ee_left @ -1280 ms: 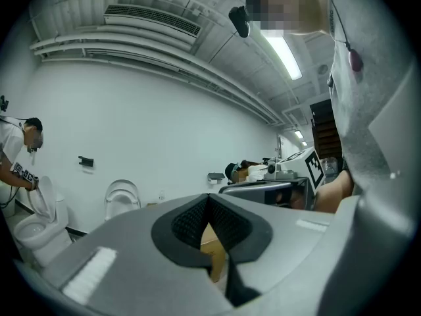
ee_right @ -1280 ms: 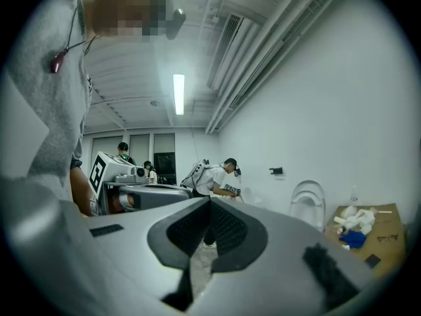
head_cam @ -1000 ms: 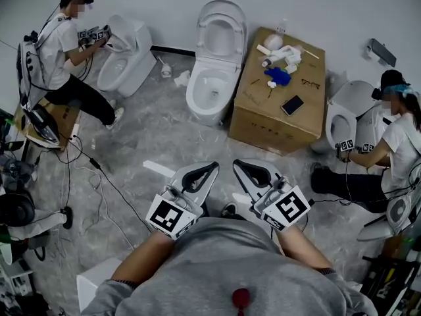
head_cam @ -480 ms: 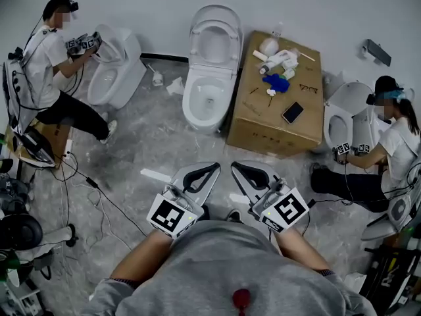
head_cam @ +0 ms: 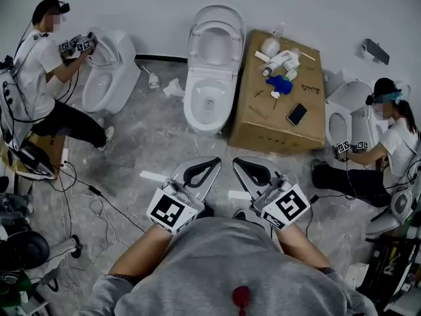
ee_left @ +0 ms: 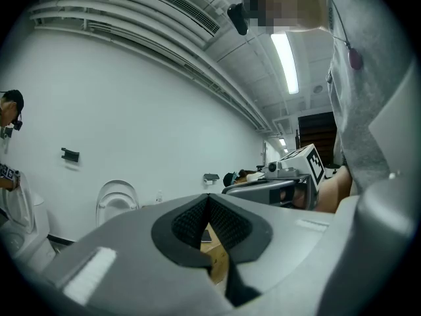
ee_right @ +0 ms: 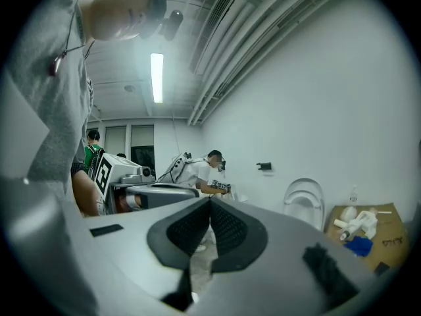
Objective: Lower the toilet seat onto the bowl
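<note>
Up by the wall, the glossy white toilet (head_cam: 212, 78) has its oval seat (head_cam: 216, 35) raised, beside a cardboard box (head_cam: 276, 110). Head view shows the bowl; gripper views catch only the upright seat plus ceiling light (ee_right: 156, 78). Left gripper (head_cam: 214, 162) and right gripper (head_cam: 237, 163) hang well short of it, ribbed black jaws pressed together, nothing between.

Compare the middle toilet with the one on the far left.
The middle toilet stands unattended; a crouching person works on the left toilet. The middle toilet faces straight out from the wall; the left toilet is turned at an angle. Both are white, with open bowls.
</note>
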Demonstrator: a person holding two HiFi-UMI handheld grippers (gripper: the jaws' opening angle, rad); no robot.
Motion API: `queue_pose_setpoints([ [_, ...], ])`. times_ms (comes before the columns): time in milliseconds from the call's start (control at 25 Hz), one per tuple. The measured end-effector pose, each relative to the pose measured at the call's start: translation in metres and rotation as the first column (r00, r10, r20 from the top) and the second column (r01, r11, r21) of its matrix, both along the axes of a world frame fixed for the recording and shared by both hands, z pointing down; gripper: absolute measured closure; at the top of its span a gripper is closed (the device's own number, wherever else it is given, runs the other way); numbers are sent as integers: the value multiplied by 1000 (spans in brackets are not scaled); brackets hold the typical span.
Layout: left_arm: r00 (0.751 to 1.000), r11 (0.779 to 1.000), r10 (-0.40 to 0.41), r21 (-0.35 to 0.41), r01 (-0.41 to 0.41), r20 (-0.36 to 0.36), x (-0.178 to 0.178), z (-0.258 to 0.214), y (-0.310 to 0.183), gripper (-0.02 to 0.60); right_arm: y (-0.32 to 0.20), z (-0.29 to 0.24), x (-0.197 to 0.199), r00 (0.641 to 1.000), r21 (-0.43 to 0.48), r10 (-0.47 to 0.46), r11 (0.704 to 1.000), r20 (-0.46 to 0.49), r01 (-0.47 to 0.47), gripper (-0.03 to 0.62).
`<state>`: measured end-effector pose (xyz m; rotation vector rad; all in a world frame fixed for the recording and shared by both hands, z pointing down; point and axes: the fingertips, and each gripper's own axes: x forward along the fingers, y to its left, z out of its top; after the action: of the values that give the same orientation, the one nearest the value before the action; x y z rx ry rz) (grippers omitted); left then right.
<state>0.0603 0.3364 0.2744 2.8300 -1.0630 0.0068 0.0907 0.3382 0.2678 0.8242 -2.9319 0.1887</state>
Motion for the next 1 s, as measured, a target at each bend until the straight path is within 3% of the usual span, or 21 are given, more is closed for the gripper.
queue_pose_setpoints([
  [160, 1000, 1000, 27, 11, -27, 4, -24, 3, -11, 574, -9, 3, -24, 1000, -9, 21, 1000, -5, -21, 580],
  [360, 998, 997, 53, -53, -52, 15, -47, 15, -18, 572, -20, 9, -49, 999, -21, 37, 999, -8, -38, 580],
  [480, 998, 998, 56, -32, -55, 9, -56, 15, -26, 572, -25, 10, -56, 999, -24, 48, 999, -12, -49, 580],
  [600, 998, 996, 55, -69, -55, 3, -61, 14, -33, 572, -32, 10, -61, 999, -25, 53, 998, -9, -53, 580],
  [760, 999, 998, 51, -36, -50, 12, -63, 20, -49, 573, -46, 15, -60, 998, -32, 55, 998, -8, -55, 580],
  [1000, 1000, 999, 17, -47, -16, 23, -56, 23, -85, 572, -85, 21, -51, 999, -25, 33, 999, 5, -33, 580],
])
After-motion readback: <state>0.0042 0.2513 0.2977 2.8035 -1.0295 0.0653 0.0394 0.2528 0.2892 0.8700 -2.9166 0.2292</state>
